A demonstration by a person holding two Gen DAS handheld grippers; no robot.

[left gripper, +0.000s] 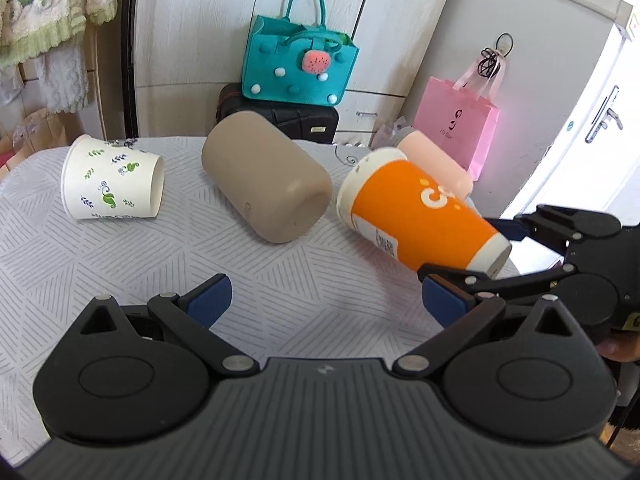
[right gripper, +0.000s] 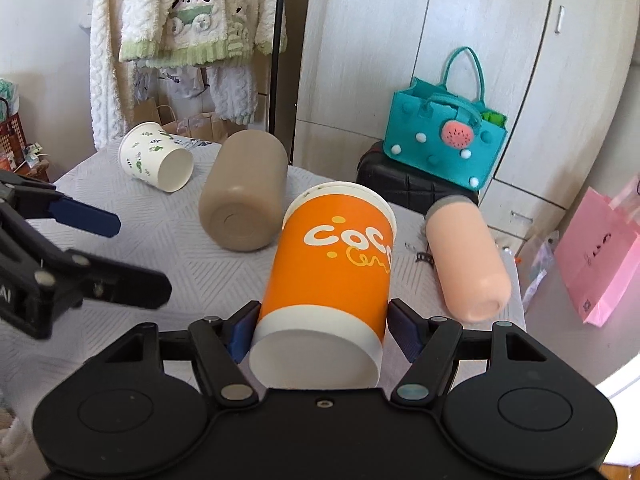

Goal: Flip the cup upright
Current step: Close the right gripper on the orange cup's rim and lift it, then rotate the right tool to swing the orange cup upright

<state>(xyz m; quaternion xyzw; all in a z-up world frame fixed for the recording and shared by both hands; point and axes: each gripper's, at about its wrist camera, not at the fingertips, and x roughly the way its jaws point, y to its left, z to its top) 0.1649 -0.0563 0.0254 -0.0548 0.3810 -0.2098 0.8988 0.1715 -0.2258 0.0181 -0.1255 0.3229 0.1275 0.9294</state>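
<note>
An orange paper cup [right gripper: 332, 272] lies tilted, base toward the right wrist camera. My right gripper [right gripper: 324, 332] is shut on its white base end, a blue pad on each side. In the left wrist view the orange cup [left gripper: 416, 208] is raised off the table, rim pointing left, with the right gripper [left gripper: 496, 256] holding its base. My left gripper [left gripper: 328, 300] is open and empty above the table, in front of the cups; it also shows at the left of the right wrist view [right gripper: 100, 256].
A white leaf-print paper cup [left gripper: 112, 178], a beige tumbler [left gripper: 266, 184] and a pink tumbler [right gripper: 468, 264] lie on their sides on the grey patterned tablecloth [left gripper: 120, 272]. A teal felt bag [left gripper: 298, 66] sits on a black case behind. A pink paper bag [left gripper: 456, 124] hangs at right.
</note>
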